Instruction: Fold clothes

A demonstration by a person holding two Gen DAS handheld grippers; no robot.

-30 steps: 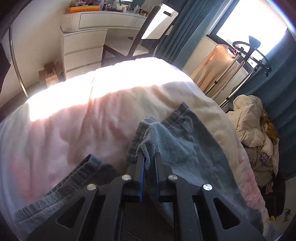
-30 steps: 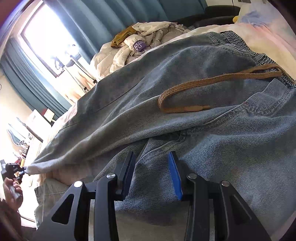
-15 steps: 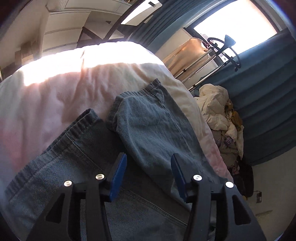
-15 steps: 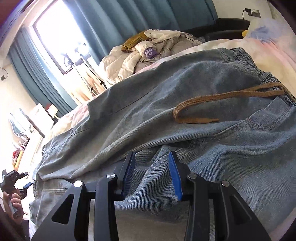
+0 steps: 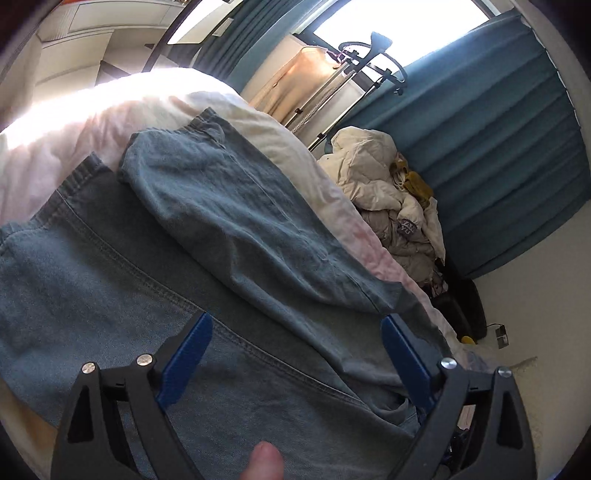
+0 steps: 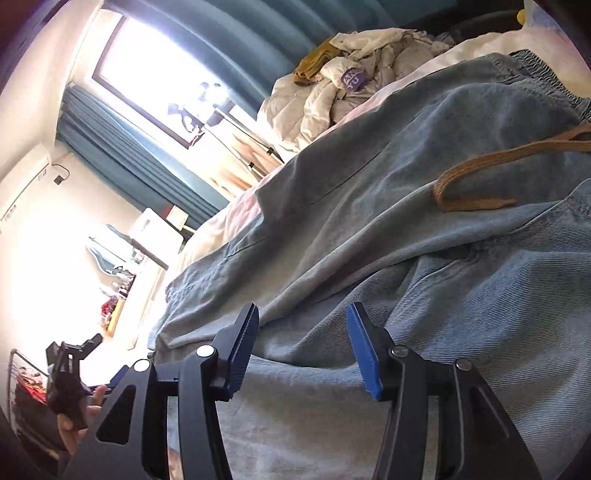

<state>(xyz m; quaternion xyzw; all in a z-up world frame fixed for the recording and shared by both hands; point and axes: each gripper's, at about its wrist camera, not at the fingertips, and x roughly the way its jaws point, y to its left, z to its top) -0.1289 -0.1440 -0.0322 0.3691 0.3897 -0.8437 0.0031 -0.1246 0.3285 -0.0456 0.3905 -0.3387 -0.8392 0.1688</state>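
A pair of blue jeans [image 5: 221,229] lies on the pale bed cover [image 5: 74,129], one leg folded over the other. My left gripper [image 5: 295,354] is wide open and empty, just above the lower leg. In the right wrist view the jeans [image 6: 369,229] fill the frame, with a brown drawstring [image 6: 498,166] on top near the elastic waistband [image 6: 535,70]. My right gripper [image 6: 303,343] is open and empty, low over the denim. The left gripper also shows in the right wrist view [image 6: 68,365], held in a hand at far left.
A heap of pale clothes [image 5: 388,199] lies beyond the bed, also in the right wrist view [image 6: 343,81]. Teal curtains [image 5: 498,129], a window, a garment rack [image 5: 354,66] and white drawers [image 5: 74,33] surround the bed.
My left gripper let go of the jeans leg, opened wide and swung right over the denim. The leg now lies flat. My right gripper stayed open and tilted a little.
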